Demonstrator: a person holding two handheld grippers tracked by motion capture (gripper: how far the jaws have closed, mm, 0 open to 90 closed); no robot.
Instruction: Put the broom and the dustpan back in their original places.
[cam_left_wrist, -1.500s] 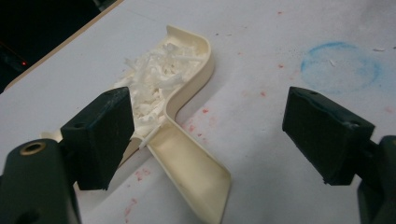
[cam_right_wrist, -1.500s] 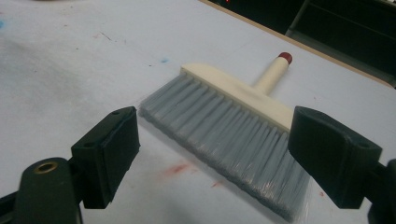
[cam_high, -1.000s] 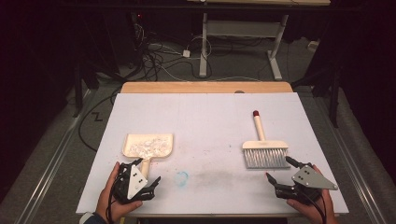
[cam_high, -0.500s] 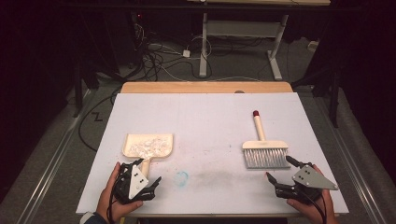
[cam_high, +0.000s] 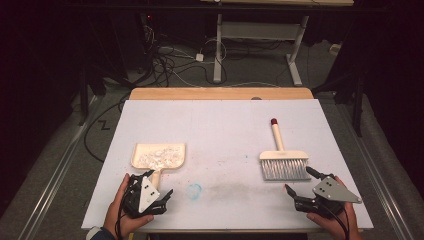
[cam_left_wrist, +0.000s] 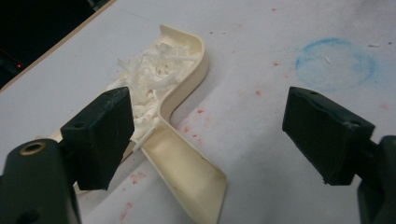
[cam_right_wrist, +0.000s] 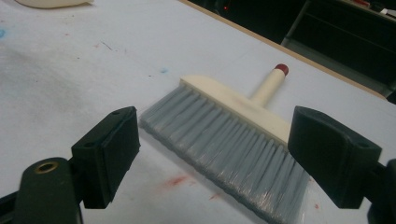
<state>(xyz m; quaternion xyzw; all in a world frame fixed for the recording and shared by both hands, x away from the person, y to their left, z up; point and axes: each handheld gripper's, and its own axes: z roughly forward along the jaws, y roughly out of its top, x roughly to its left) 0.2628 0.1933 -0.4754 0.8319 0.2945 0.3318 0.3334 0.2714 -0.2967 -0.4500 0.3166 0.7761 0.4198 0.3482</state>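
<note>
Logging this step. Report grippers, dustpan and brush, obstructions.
Left gripper open, over dustpan handle. Right gripper open, short of brush bristles. Dustpan holds white shreds. Nothing blocking either.

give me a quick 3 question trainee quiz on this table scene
1. True or false: the cream plastic dustpan holds white shredded scraps.
2. Which way does the red-tipped handle of the cream brush with grey bristles point: A toward the person, B away from the person?
3. Fill in: both the left hand-held gripper and the right hand-held gripper have their jaws ____.

Key:
1. True.
2. B; the bristles face the person.
3. Open, gripping nothing.
</note>
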